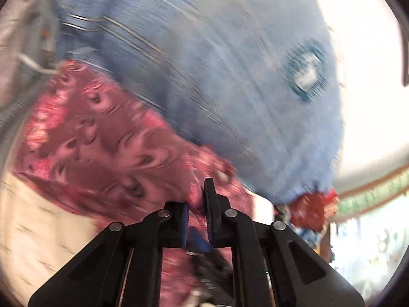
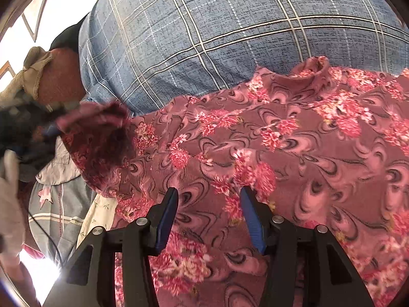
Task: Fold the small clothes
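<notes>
A small pink floral top lies spread on the bed, its collar toward the blue checked pillow. My right gripper hovers open just above the cloth near its lower part, with nothing pinched between the pads. In the blurred left wrist view my left gripper is shut on a fold of the same pink floral top, and cloth bunches between the blue pads. At the left of the right wrist view a corner of the top is lifted and blurred.
The blue checked pillow fills the back of both views. A grey garment with a pink star and a cream cloth lie left of the top. A person's white-gloved hand shows at the far left edge.
</notes>
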A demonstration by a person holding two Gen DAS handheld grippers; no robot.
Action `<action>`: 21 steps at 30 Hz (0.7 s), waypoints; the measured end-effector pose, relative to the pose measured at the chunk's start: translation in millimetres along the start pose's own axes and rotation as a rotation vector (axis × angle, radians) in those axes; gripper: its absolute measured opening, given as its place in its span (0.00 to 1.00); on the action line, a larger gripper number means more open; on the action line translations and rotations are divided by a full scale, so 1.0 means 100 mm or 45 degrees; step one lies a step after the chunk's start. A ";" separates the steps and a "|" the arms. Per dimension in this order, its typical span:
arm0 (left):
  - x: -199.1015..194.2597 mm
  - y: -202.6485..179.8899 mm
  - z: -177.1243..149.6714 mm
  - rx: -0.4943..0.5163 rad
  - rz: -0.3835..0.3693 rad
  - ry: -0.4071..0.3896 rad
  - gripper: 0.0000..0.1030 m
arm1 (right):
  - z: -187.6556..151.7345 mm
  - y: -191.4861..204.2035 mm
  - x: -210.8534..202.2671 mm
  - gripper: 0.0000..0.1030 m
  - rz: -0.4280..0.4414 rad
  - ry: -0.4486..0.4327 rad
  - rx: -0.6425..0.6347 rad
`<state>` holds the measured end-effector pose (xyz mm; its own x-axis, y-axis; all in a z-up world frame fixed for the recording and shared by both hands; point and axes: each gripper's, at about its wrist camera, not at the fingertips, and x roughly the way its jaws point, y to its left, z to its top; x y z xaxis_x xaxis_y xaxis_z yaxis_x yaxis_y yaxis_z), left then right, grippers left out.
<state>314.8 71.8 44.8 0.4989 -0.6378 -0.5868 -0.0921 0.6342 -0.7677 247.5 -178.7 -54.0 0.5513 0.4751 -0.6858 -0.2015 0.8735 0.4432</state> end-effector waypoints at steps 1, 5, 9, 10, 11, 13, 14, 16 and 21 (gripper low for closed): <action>0.07 -0.12 -0.06 0.020 -0.020 0.029 0.08 | 0.00 0.00 -0.06 0.51 -0.013 0.004 0.005; 0.46 -0.40 -0.33 0.078 -0.036 0.143 0.08 | -0.06 -0.06 -0.51 0.52 -0.260 -0.054 -0.109; 0.98 -0.30 -0.65 0.034 -0.007 0.291 0.08 | -0.19 -0.25 -0.86 0.76 -0.570 -0.108 -0.247; 1.06 -0.24 -0.74 0.010 0.010 0.325 0.08 | -0.22 -0.33 -0.86 0.78 -0.614 -0.089 -0.249; 1.15 -0.18 -0.80 -0.012 0.029 0.356 0.08 | -0.24 -0.42 -0.84 0.77 -0.639 -0.057 -0.237; 1.23 -0.04 -0.95 -0.034 0.088 0.413 0.09 | -0.30 -0.60 -0.78 0.79 -0.618 -0.015 -0.178; 1.22 -0.02 -0.99 -0.027 0.100 0.418 0.08 | -0.31 -0.59 -0.81 0.81 -0.605 -0.050 -0.185; 1.06 -0.04 -1.08 0.040 0.079 0.403 0.09 | -0.30 -0.54 -0.73 0.92 -0.625 0.001 -0.218; 0.43 -0.05 -1.17 0.272 0.012 0.240 0.53 | -0.23 -0.54 -0.62 1.00 -0.607 0.064 -0.255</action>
<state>235.8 -10.0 -6.6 0.3281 -0.6888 -0.6464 0.0978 0.7054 -0.7020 205.5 -253.2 -48.6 0.5812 0.0200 -0.8135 -0.0910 0.9950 -0.0406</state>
